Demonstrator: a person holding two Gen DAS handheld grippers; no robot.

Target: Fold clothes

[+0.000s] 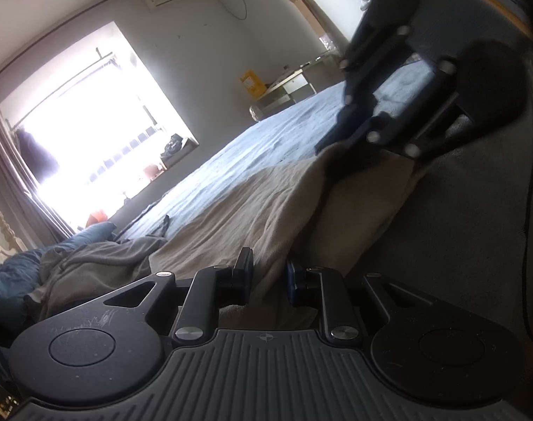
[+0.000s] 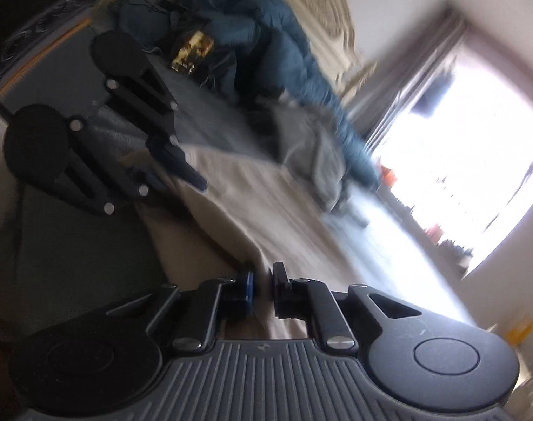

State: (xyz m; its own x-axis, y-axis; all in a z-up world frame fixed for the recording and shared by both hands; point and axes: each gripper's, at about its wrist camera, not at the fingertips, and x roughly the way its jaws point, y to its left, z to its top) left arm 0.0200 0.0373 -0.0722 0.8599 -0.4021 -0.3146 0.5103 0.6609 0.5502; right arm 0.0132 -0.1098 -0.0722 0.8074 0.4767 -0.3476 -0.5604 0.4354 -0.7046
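Observation:
A beige garment point(image 1: 252, 203) lies spread over the bed's light blue sheet point(image 1: 284, 129). My left gripper point(image 1: 268, 277) is shut on the garment's near edge, with cloth pinched between the pads. At the upper right of the left wrist view, my right gripper point(image 1: 336, 137) grips another part of the same edge. In the blurred right wrist view, the right gripper point(image 2: 264, 287) stands nearly closed on the beige garment point(image 2: 238, 193). The left gripper point(image 2: 175, 175) shows at the left there, its fingertips on the cloth's far corner.
A crumpled grey garment point(image 1: 91, 263) and a dark blue duvet point(image 1: 6, 273) are heaped toward the carved headboard point(image 2: 329, 0). A grey-green surface point(image 1: 477, 228) with a black cable borders the beige cloth. A bright window point(image 1: 91, 105) lies beyond the bed.

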